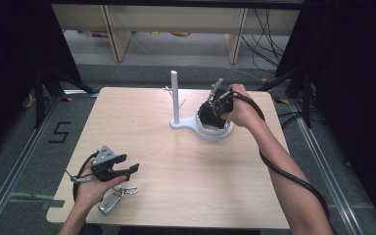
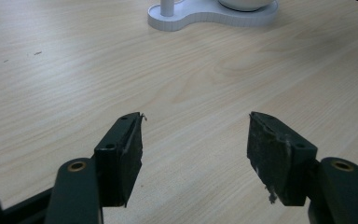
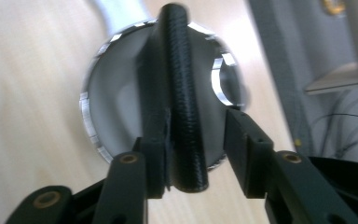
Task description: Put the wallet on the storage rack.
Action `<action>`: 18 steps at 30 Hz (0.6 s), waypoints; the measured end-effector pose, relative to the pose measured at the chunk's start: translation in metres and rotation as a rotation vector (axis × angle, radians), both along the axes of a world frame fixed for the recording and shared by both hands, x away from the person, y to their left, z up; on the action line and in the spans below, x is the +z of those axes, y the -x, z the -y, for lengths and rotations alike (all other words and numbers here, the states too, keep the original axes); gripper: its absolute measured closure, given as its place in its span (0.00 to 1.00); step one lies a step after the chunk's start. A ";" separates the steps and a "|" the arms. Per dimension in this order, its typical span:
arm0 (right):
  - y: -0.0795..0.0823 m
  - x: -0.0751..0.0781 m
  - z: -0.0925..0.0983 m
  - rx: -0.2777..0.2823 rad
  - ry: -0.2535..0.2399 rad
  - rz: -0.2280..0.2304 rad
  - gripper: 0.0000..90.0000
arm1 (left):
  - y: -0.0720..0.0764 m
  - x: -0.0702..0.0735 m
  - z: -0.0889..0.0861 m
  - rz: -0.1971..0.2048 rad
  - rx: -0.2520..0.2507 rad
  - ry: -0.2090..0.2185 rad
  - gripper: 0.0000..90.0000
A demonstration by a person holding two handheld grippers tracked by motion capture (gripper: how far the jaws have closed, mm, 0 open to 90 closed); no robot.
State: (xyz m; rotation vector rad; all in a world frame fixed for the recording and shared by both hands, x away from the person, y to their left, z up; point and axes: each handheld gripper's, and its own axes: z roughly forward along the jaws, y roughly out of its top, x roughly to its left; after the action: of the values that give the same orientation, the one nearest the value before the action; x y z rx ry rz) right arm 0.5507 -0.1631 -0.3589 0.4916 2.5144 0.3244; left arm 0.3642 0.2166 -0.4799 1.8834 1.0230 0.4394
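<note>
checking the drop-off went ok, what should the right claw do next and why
Probably lift the right claw straight up. Its jaws stand apart over the white dish, and the black strap leans on one pad only, with a gap to the other, so it looks let go.

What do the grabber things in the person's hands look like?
Each one is black with two flat jaws. The left gripper has a grey three-cornered plate on top and brass-coloured rivets on its arms. The right gripper trails a thick black cable along the forearm. The pads look worn and scuffed. Both forearms are bare, with no sleeves.
</note>
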 end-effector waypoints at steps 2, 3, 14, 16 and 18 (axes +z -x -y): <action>-0.001 0.004 0.005 -0.020 -0.022 0.034 0.66 | 0.000 0.000 0.000 -0.001 -0.001 -0.001 0.39; -0.001 0.005 0.007 -0.032 -0.024 0.053 0.66 | -0.001 -0.001 0.000 0.001 -0.006 0.003 0.39; 0.013 0.014 0.032 -0.114 -0.116 0.135 0.64 | 0.000 -0.002 0.001 -0.002 0.002 0.007 0.39; 0.021 0.013 0.039 -0.130 -0.148 0.143 0.64 | 0.000 -0.002 0.001 -0.004 0.002 0.007 0.39; 0.029 0.011 0.045 -0.149 -0.163 0.144 0.67 | 0.000 -0.003 0.001 -0.006 0.004 0.008 0.39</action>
State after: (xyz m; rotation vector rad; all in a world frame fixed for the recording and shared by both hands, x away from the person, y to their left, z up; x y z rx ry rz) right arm 0.5215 -0.2080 -0.3482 0.6910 2.3082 0.4920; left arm 0.3642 0.2159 -0.4824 1.8769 1.0312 0.4320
